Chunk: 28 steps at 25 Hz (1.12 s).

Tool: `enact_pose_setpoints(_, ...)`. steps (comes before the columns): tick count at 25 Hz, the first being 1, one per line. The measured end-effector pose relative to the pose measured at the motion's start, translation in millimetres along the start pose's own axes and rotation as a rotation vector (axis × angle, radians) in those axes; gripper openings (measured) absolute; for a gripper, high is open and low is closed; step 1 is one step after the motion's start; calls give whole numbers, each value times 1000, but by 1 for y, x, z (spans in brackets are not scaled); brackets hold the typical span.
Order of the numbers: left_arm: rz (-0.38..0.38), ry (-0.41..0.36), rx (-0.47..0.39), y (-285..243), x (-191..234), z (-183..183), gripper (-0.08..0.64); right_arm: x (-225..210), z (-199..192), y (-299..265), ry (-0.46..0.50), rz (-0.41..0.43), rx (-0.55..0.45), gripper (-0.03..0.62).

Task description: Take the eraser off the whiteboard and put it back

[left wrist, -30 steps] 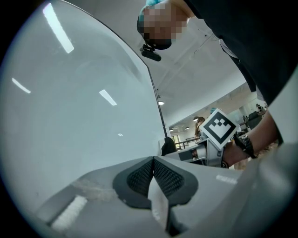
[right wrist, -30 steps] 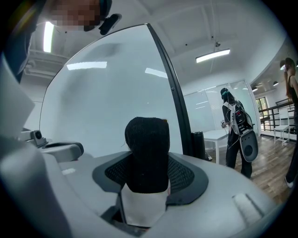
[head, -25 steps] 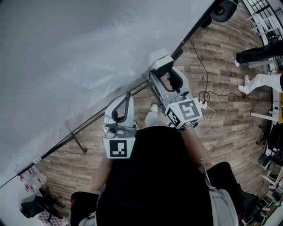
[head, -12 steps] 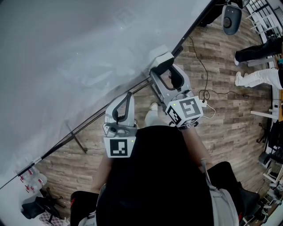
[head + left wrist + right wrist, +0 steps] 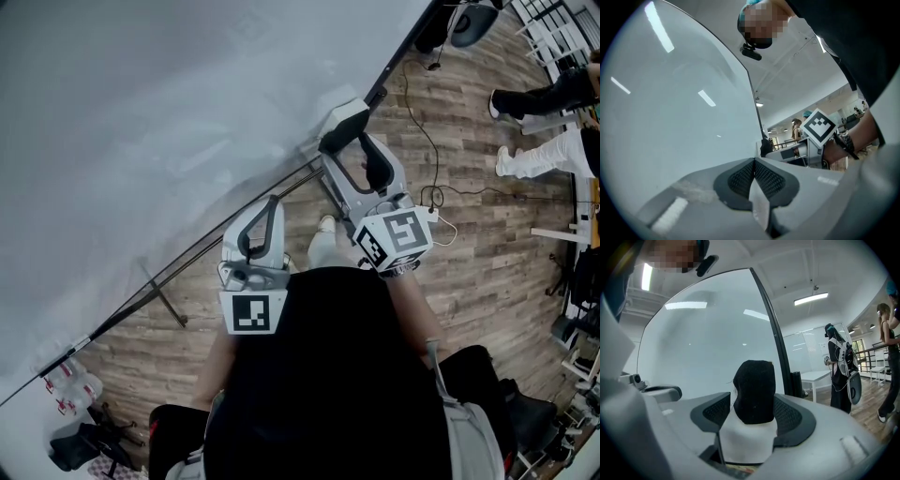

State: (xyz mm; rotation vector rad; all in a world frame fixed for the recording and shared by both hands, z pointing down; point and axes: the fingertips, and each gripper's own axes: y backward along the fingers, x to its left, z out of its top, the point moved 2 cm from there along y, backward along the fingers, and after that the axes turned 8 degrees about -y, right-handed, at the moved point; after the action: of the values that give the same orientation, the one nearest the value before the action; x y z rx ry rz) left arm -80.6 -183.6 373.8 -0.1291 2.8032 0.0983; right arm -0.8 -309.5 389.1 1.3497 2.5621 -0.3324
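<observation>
The eraser (image 5: 343,123), a white block with black felt, sits against the whiteboard (image 5: 141,112) near its right edge. My right gripper (image 5: 349,150) reaches level to it. Its jaws are opening, with the eraser (image 5: 754,390) still between the pads and a thin gap on the left side. In the right gripper view the board (image 5: 708,333) fills the space behind the eraser. My left gripper (image 5: 271,202) hangs lower left of the right one, close to the board and holding nothing. In the left gripper view its pads (image 5: 740,178) meet, so the left gripper (image 5: 753,176) is shut.
The board's black frame (image 5: 403,61) runs up to the right, and a stand leg (image 5: 164,295) rests on the wood floor. A cable (image 5: 427,141) trails over the planks. People's legs (image 5: 548,150) are at the far right, and a dark bag (image 5: 80,441) lies at bottom left.
The right gripper's jaws have spread a little around the eraser. Both hands stay where they were. The people at the far right have shifted.
</observation>
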Motion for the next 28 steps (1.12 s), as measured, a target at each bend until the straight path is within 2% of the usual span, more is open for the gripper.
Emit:
enact_pose_setpoints(8,-11,6,-19,26,-1,6,3,28,-5,22,16,0,-2,276)
enact_pose_setpoints(12,-13,1,-43,38,-2,12,3,45,-8,35,19,10,-8,255)
enact_pose_setpoints(20,-27,-23,-52,72,-4,20,3,83,-12,64,28,4,-40,157)
enact_pose_setpoints(28,-28,0,-50,106,-10,22,3,119,-24,96,32,-1,-47,51)
